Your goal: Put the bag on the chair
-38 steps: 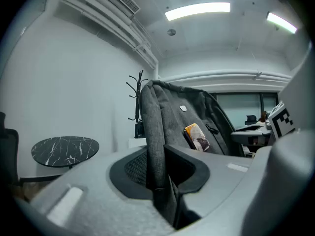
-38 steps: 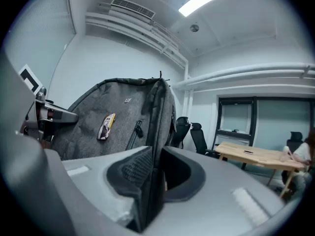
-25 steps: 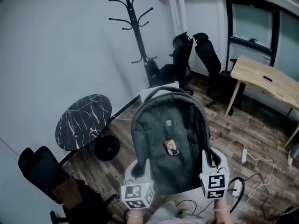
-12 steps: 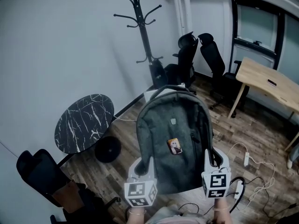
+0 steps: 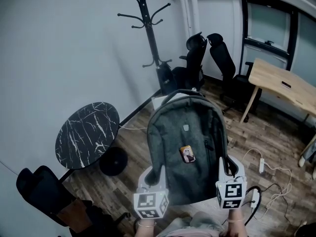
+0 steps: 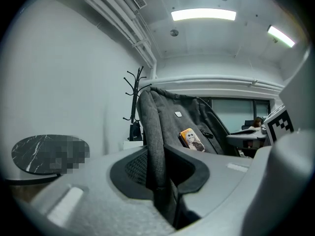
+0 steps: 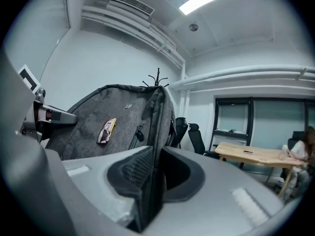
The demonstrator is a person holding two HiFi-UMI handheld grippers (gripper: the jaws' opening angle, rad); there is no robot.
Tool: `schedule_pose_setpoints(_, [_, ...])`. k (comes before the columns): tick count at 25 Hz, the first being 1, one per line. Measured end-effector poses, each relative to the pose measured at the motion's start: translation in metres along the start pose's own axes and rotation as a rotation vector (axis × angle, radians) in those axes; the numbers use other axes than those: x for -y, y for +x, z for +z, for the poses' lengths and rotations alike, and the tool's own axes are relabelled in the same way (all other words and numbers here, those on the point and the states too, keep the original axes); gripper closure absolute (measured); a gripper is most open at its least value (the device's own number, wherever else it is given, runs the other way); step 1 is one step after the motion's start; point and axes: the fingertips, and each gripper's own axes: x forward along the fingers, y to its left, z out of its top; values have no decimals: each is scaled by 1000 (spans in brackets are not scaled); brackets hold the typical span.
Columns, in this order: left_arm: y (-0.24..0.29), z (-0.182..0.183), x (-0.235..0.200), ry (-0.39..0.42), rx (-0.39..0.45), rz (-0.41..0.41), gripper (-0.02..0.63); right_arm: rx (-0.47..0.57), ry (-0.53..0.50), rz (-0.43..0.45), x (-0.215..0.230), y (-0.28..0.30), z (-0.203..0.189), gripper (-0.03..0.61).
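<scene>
I hold the bag out in front of me with both tools. My left gripper is clamped on the bag's left side edge, with the grey fabric pinched between its pads. My right gripper is clamped the same way on the right side edge. Both grips sit near the bag's bottom end, the end closest to me.

The bag hangs in the air above the wood floor. Its front is turned up toward me, with a small picture badge near the middle and the top handle on the far end.

To my left a round marble table stands by the wall, and a black near chair sits at the lower left. Past the bag a coat rack stands against the wall, with two chairs just beside it. A wooden desk is at the right, and a power strip lies on the floor near my right gripper.
</scene>
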Motion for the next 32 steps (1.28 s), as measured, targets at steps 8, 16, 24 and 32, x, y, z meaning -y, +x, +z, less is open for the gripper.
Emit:
schedule_pose_setpoints(8, [15, -4, -5, -11, -12, -9, 538, -16, 1, -9, 1, 14, -1, 522])
schedule_pose_setpoints(16, [48, -9, -9, -5, -40, 3, 540, -34, 19, 4, 8, 47, -11, 523])
schedule_pose_setpoints(24, [94, -5, -9, 0, -60, 22, 540, -47, 25, 35, 27, 94, -13, 523])
schedule_pose_setpoints(32, [141, -2, -6, 5, -79, 36, 540, -58, 21, 65, 50, 139, -15, 525])
